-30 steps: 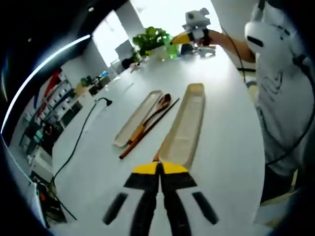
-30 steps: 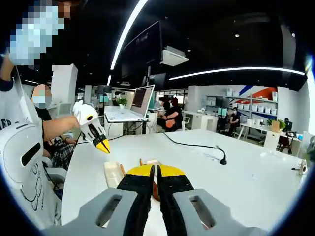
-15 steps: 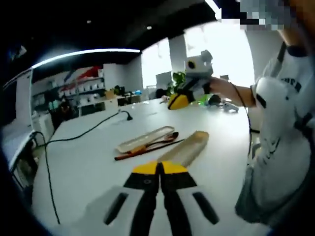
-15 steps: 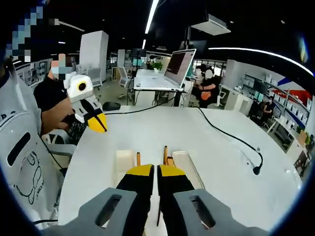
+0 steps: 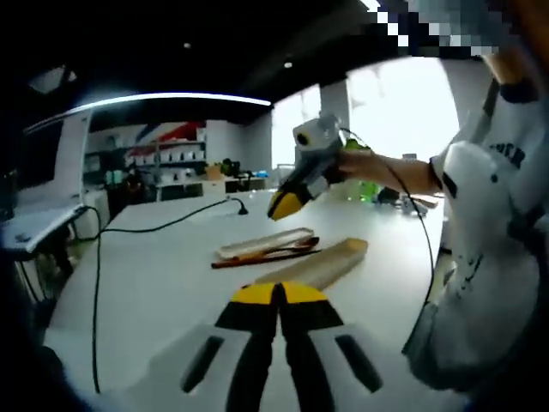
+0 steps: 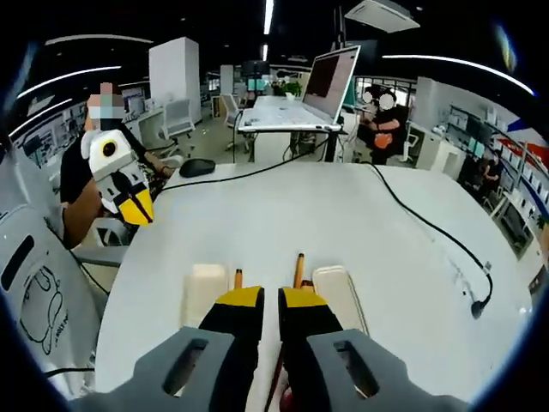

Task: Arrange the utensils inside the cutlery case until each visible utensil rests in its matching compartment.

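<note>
Hovering above the white desk (image 5: 154,257) with both grippers empty. Left gripper (image 5: 279,296) closed, yellow tips touching; right gripper (image 6: 270,299) nearly closed with only a thin gap, gripping nothing, and seen again raised in the air in the left gripper view (image 5: 287,204). Lying near mid-desk: a shallow pale tray (image 5: 262,243), probably the case base, with a wooden spoon (image 5: 296,246) and a dark chopstick (image 5: 257,257) resting along its near edge, apparently half out of it; just beside them a longer pale piece (image 5: 313,268), likely the lid or second half of the case. Seen from the right gripper view as two pale ends (image 6: 208,287) and (image 6: 336,292) with thin wooden sticks (image 6: 298,262) between them. Probably light, stiff and slender, and smooth enough to roll or skid on the desk. Best taken mid-handle, pinching across the width, one piece at a time. Hard to tell which slot suits which piece from here.
</note>
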`<state>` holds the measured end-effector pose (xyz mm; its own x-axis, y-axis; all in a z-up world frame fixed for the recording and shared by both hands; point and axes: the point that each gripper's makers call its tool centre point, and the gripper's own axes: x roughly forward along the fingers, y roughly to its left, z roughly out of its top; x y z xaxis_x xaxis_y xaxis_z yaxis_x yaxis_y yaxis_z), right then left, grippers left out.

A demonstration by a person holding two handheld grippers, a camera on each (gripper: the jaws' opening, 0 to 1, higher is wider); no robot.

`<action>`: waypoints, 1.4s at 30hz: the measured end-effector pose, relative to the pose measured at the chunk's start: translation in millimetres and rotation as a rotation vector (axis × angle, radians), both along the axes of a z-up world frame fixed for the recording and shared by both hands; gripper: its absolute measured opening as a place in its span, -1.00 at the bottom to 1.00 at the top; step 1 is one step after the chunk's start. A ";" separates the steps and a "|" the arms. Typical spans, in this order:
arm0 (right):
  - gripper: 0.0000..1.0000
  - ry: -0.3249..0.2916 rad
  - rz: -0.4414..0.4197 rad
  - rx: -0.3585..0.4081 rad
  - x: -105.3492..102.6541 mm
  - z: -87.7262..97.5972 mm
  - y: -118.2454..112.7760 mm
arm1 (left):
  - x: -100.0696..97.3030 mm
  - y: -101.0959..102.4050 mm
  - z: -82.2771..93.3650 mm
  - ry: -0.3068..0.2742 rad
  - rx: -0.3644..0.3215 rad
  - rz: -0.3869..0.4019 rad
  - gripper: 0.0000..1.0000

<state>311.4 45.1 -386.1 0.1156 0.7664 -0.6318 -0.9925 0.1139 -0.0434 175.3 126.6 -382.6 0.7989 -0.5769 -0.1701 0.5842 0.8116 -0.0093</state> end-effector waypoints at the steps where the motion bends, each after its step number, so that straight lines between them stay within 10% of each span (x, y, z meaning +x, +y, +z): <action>1: -0.88 -0.010 0.005 -0.014 2.5 -2.2 3.1 | -0.8 0.7 -0.3 -0.002 -0.004 0.006 -1.00; 42: -0.73 -0.004 0.027 -0.301 41.7 -81.0 61.2 | -17.9 28.8 -11.0 -0.027 0.000 0.092 -1.00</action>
<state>353.1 106.2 -467.1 0.1009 0.5475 -0.8307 -0.9948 0.0693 -0.0752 157.4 155.4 -393.6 0.8530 -0.5004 -0.1484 0.5068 0.8621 0.0055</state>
